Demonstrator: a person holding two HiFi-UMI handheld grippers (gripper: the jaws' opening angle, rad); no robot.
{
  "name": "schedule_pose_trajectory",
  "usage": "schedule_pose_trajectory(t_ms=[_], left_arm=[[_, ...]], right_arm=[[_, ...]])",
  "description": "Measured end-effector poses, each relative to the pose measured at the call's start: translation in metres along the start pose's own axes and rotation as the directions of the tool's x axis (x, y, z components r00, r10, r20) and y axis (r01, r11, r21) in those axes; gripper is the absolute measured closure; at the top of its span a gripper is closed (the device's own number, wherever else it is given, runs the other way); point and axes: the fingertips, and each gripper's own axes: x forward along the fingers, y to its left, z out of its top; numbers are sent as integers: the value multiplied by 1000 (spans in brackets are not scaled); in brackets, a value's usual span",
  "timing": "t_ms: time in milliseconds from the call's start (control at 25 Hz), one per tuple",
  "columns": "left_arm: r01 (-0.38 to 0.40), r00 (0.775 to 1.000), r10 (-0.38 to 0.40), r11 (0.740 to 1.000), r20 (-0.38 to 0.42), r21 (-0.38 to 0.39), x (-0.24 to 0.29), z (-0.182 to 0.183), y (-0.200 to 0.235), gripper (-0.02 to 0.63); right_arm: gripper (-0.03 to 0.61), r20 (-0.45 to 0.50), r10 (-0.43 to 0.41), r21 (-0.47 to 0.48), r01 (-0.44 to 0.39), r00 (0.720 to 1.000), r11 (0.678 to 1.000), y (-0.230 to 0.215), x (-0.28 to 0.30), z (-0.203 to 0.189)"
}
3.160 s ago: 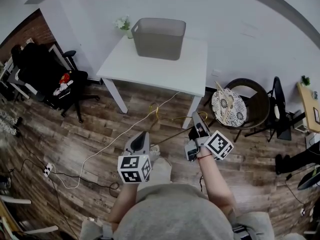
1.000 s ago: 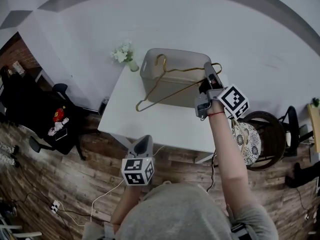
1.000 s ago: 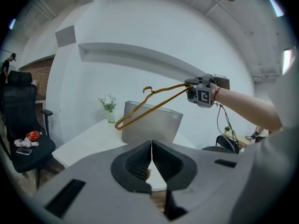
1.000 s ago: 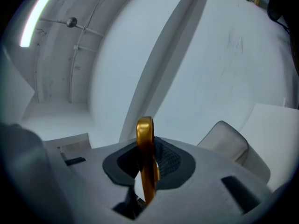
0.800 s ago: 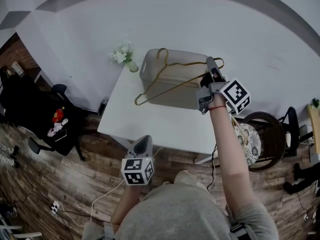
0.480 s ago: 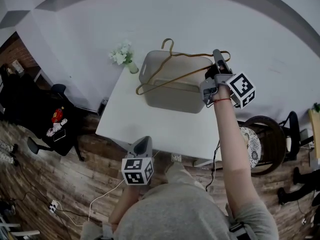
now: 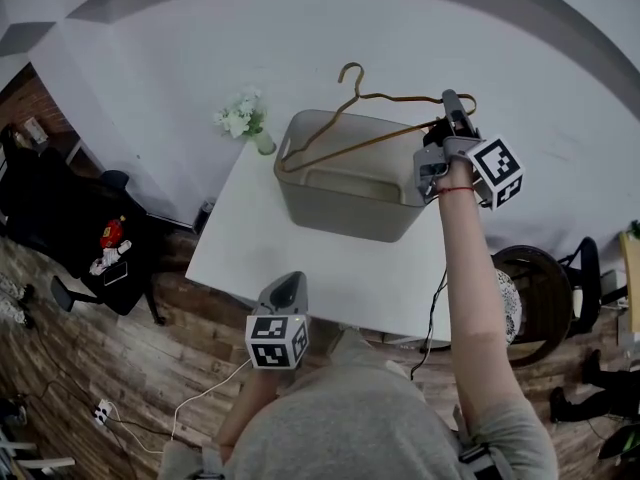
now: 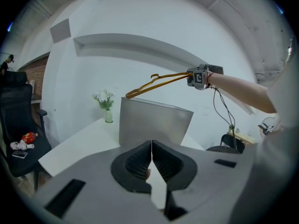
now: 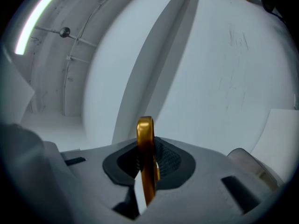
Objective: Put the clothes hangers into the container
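The white table (image 7: 330, 268) stands against a pale wall (image 7: 200, 28), on a floor of wooden planks (image 7: 90, 368). On the table are the grey container (image 7: 345, 183) and a small vase of white flowers (image 7: 240, 118). A black office chair (image 7: 70, 188) is at the left of the room, and a round dark chair (image 7: 530, 268) is beside the table at the right.

The head view shows the right gripper (image 7: 452, 103) raised over the far right corner of the container. The golden clothes hanger (image 7: 380, 136) reaches from its jaws across the open top. The left gripper (image 7: 288, 283) is at the near edge of the table, well apart from the container.

Only the right gripper view shows the grip itself. The jaws are clenched on the hanger's bar (image 9: 145, 134), which stands upright between the pads, with wall and ceiling beyond them.

The left gripper view shows its own jaws pressed together with nothing between them. The container (image 8: 154, 125) is straight ahead of them. From this side the hanger's (image 8: 154, 82) low end is just above the container's rim, but I cannot tell whether it touches.
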Motion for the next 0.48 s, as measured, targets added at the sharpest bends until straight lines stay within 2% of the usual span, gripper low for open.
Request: schedule_pose_trajectory(t_ms=[480], left_arm=[[-20,1000,20,1000,-17,-9,19,-2,11,603]], right_arm=[[526,-72,-77,22,79,994,997,-50,5,-44]])
